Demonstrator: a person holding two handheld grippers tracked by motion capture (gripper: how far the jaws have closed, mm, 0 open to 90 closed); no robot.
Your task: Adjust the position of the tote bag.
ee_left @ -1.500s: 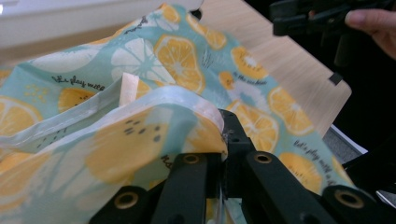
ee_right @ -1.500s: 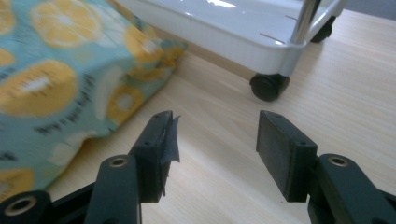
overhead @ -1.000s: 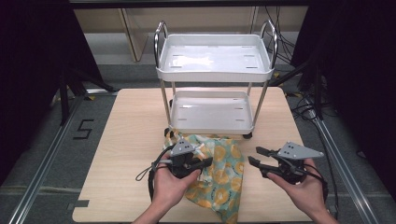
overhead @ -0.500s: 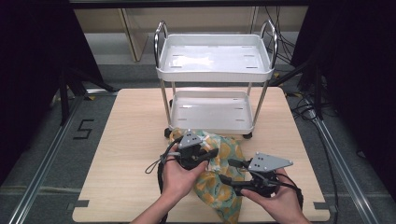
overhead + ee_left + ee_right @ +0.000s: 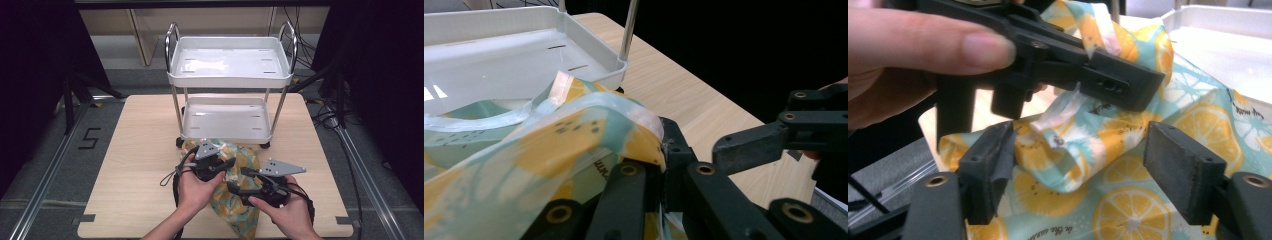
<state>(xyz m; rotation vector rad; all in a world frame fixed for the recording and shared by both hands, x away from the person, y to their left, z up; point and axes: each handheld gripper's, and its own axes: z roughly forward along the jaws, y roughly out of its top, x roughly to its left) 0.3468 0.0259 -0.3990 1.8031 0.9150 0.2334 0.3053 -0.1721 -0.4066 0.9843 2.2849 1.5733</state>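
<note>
Gripping a fold of the lemon-print bag [image 5: 235,197] near the front edge of the table [image 5: 135,170], the left gripper [image 5: 227,164] had its jaws shut on the bag's pale hem, which bulged up over them in the left gripper view [image 5: 589,130]. The right gripper [image 5: 239,187] stood just beside it with its jaws wide apart, straddling a raised pleat of the same bag [image 5: 1073,145] without touching it, and the left gripper [image 5: 1128,82] crossed directly above that gap.

From here the likeliest trouble was a clash: the two tools sat so close that closing the right jaws could have pinched the left jaw instead of fabric. A second risk lay in the material, which looked thin and slick; a shallow bite on one layer might have slipped, while a deep one might have caught both walls and kept the bag's mouth shut. Pulling the hands apart too hard could also have dragged the hem out of the left jaws.

Beyond the bag, the white cart [image 5: 227,120] stood on the table with the bag's far edge lying against its lower tray. A tug in that direction could have snagged a wheel or nudged the cart.
</note>
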